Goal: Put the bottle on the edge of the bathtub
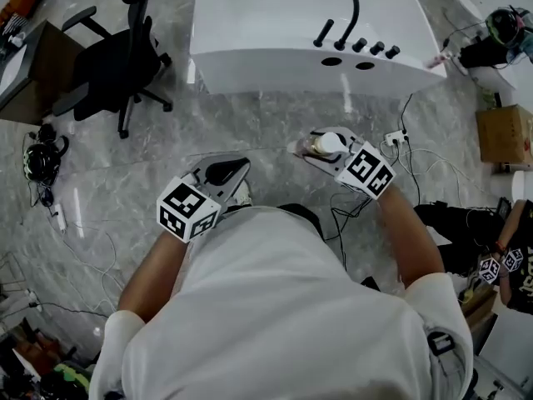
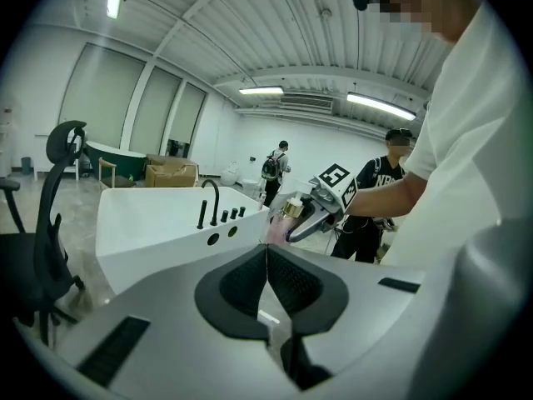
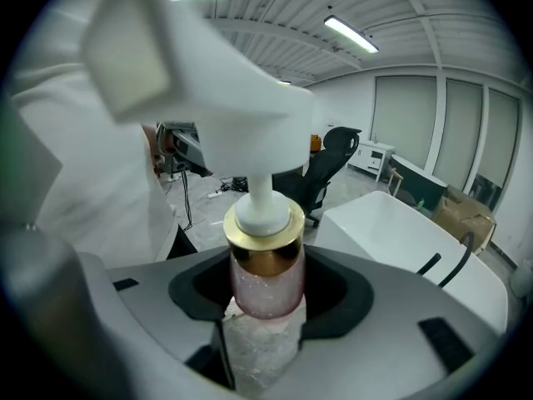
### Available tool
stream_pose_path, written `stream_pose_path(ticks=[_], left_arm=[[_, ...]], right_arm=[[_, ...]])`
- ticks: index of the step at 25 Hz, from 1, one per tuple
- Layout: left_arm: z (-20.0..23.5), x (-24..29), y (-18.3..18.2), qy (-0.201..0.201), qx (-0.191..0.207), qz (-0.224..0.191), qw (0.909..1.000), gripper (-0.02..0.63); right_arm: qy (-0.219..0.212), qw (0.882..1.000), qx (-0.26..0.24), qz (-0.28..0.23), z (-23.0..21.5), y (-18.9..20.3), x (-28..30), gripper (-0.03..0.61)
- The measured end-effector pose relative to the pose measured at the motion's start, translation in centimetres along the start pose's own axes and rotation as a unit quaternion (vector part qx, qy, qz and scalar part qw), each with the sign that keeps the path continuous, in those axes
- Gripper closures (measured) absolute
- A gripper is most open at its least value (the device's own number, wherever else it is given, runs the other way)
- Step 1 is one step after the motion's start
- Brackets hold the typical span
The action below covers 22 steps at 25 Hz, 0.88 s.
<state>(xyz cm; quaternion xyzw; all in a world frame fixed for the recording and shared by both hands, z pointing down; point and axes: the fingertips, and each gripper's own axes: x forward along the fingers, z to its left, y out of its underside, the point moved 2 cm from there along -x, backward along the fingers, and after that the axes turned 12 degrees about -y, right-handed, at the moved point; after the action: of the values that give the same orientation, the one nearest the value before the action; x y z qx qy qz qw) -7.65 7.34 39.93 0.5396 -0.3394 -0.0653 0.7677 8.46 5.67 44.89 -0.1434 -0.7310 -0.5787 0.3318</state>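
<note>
My right gripper (image 1: 321, 150) is shut on a pink glittery bottle (image 1: 325, 144) with a gold collar and a white pump head. In the right gripper view the bottle (image 3: 266, 282) stands upright between the jaws, and its pump fills the top of the frame. The white bathtub (image 1: 275, 57) with a black faucet (image 1: 350, 15) on its near edge stands on the floor ahead of the bottle, some way off. My left gripper (image 1: 223, 173) hangs lower left, shut and holding nothing. Its own view shows its pads (image 2: 266, 273) closed together, with the bottle (image 2: 287, 215) and the tub (image 2: 158, 223) beyond.
A black office chair (image 1: 117, 65) stands left of the tub beside a dark desk (image 1: 25, 73). A power strip (image 1: 396, 137) and cables lie on the marble floor to the right. A cardboard box (image 1: 504, 132) and another person (image 1: 500, 257) are at the far right.
</note>
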Motion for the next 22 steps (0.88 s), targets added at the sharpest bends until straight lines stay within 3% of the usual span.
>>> stream_pose_path(ticks=[4,12,22], left_arm=[[4.5,0.6,-1.3,0.009,0.012,0.007,0.9999,0.595],[9.4,3.4,-2.7,0.0,-0.01,0.01,0.9999,0.595],[15.7,10.3,-6.3,-0.034,-0.047,0.022,0.9981,0.595]], right_arm=[[0.009,1.0,-0.003,0.0,-5.1,-2.5,2.1,0.357],[0.003,0.999,-0.029,0.016,-15.2,-3.7,5.5,0.356],[-0.009,0.998,-0.048,0.033,-31.3,-1.6,10.3,0.356]])
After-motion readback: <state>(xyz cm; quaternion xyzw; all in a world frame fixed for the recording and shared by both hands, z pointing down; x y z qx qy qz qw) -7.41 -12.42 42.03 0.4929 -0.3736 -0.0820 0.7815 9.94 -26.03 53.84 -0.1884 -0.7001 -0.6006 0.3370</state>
